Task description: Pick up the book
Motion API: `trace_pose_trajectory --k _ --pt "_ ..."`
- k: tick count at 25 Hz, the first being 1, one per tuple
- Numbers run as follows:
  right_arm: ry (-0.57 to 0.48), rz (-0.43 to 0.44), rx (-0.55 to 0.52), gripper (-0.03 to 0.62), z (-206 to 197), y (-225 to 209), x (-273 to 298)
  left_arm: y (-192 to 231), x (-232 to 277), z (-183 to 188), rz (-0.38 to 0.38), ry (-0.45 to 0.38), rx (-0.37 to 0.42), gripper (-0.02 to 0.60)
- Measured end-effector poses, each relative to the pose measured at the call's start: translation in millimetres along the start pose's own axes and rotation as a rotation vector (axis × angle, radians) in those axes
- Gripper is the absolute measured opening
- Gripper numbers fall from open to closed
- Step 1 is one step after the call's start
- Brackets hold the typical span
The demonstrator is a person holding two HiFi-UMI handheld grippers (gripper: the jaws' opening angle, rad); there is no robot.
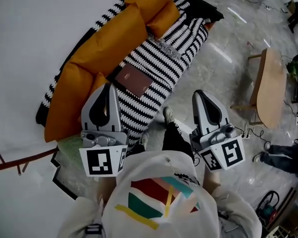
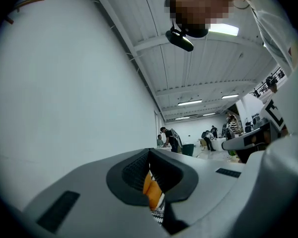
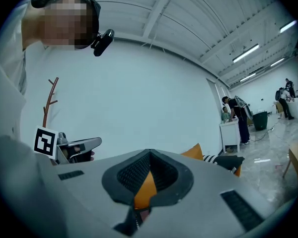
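book [image 1: 134, 79] is seen flat on striped sofa [image 1: 161, 58]; left gripper [image 1: 108, 89] is placed nearer, just below-left of book, right gripper [image 1: 200, 94] well right; both fingers pressed together, empty.

3 cameras: 1 overhead, 2 riding low on the grippers.
The head view looks steeply down from above the person onto the sofa [image 1: 159, 63], with the left gripper [image 1: 108, 87] and the right gripper [image 1: 200, 93] close beneath it. Each gripper view sits right behind its own jaws and faces level along them, taking in the wall [image 2: 64, 83] and the ceiling [image 2: 198, 63] beyond. All 3 views share the orange cushions [image 1: 104, 48]; the right gripper view also catches the left gripper at its left side.
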State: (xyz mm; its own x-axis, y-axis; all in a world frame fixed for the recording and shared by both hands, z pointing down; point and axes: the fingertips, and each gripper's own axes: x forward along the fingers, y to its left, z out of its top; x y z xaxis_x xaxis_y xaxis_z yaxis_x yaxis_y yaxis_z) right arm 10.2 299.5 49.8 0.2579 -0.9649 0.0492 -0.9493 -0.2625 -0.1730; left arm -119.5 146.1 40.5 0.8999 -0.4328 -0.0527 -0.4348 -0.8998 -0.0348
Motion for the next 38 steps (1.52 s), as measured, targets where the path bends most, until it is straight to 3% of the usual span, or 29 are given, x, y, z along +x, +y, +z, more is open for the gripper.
trace_pose_trajectory --k 10,15,21,29,34,38 --pt "-0.001 0.132 -0.064 0.008 20.7 -115.4 58.5 -40.8 116.4 -8.4 0.109 0.006 0.016 0.006" --pt "0.008 0.245 -0.033 0.008 23.6 -140.0 83.8 -62.3 146.0 -15.8 0.131 0.027 0.024 0.006" --pt "0.03 0.355 -0.067 0.008 18.6 -129.6 120.4 -52.3 150.6 -34.7 0.173 0.091 0.025 0.006" --pt "0.032 0.394 -0.009 0.008 19.0 -84.5 177.1 27.8 149.5 -21.8 0.253 0.031 0.045 0.006" --pt "0.037 0.419 -0.039 0.008 11.5 -50.0 208.3 78.5 137.8 -52.7 0.271 0.072 0.015 0.006" --pt "0.072 0.458 -0.052 0.009 -9.3 -42.1 225.1 97.4 139.4 -70.2 0.331 0.097 0.007 0.006"
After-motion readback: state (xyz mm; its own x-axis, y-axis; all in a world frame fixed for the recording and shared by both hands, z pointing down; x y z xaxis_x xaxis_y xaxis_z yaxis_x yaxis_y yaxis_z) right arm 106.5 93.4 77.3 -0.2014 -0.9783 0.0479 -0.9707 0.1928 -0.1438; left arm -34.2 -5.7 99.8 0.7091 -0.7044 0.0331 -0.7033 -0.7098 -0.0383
